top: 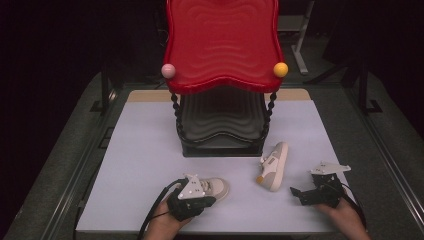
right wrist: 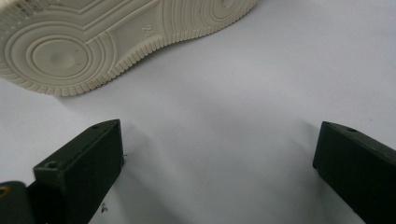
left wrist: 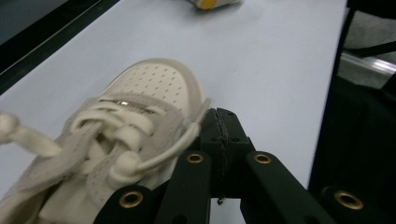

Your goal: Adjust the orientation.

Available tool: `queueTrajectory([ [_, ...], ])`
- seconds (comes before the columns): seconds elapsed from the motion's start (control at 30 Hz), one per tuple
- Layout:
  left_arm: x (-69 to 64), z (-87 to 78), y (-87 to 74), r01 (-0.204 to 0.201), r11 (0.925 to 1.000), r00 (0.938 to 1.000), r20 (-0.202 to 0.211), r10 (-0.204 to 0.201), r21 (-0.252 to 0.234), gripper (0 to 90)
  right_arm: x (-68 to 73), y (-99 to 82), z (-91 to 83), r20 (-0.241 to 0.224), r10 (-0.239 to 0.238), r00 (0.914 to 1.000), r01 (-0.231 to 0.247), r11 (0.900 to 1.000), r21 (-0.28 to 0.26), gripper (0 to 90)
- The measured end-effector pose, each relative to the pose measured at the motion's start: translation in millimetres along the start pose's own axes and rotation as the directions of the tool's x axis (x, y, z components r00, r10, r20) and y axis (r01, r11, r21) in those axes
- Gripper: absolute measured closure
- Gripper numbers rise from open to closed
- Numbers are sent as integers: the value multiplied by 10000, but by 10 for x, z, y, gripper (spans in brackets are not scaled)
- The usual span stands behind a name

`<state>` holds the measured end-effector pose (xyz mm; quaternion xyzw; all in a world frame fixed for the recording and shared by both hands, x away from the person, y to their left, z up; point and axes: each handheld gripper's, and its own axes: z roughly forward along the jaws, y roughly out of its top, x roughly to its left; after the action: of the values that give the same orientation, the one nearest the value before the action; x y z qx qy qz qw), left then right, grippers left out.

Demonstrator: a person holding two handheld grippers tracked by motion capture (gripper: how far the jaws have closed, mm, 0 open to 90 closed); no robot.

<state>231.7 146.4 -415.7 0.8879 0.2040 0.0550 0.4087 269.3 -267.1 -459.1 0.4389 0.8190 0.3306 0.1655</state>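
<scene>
On the white table (top: 150, 150) our left gripper (left wrist: 219, 135) pinches a shoe's lace (left wrist: 173, 149); our right gripper's (right wrist: 217, 158) fingers stand open near another shoe (right wrist: 93, 37).

A red-topped black rack (top: 222, 115) stands on the white table (top: 140, 150).

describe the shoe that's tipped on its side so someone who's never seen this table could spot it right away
Start at the red wavy shelf at the far middle of the white table. In front of its black base, towards the right, lies a small cream shoe near the open right hand-held gripper. Unlike the upright shoe by the left hand-held gripper, it lies tipped over, sole facing right, with a yellow patch.
</scene>
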Motion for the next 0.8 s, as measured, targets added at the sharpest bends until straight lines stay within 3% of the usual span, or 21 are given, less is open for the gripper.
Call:
queueTrajectory([
  [0.07,-17,-52,30,50,9997,9997,261,-43,-255,900,0,0,0,1,3,10000,-3,10000,0,10],
  [0.2,-15,-257,67,154,9964,9993,349,-125,-833,900,1,-1,0,-2,8,10000,-8,10000,-2,11],
  [0.3,67,-506,44,369,9905,9993,79,-362,-1321,900,0,-1,0,1,-9,10000,9,10000,-7,11],
  [0.33,67,-506,44,369,9905,9993,79,-362,-1321,900,-1,-1,0,1,-14,10000,14,10000,-4,11],
  [0.37,163,-677,-20,623,9851,9974,-255,-672,-1604,900,0,-1,0,1,-11,10000,11,10000,-5,11],
  [0.47,341,-894,-205,1012,9782,9899,-796,-1171,-1812,900,0,-1,0,4,-11,10000,11,10000,-6,11],
  [0.53,468,-1005,-385,1231,9786,9836,-1106,-1423,-1648,900,0,-1,0,-1,-4,10000,4,10000,-6,11],
  [0.67,612,-1035,-706,1861,9757,9729,-1173,-1995,-1158,900,0,-1,0,1,-4,10000,4,10000,-8,11],
  [0.8,649,-918,-841,1991,9780,9750,-883,-2040,-617,900,1,-1,0,5,1,10000,-1,10000,-5,11],
])
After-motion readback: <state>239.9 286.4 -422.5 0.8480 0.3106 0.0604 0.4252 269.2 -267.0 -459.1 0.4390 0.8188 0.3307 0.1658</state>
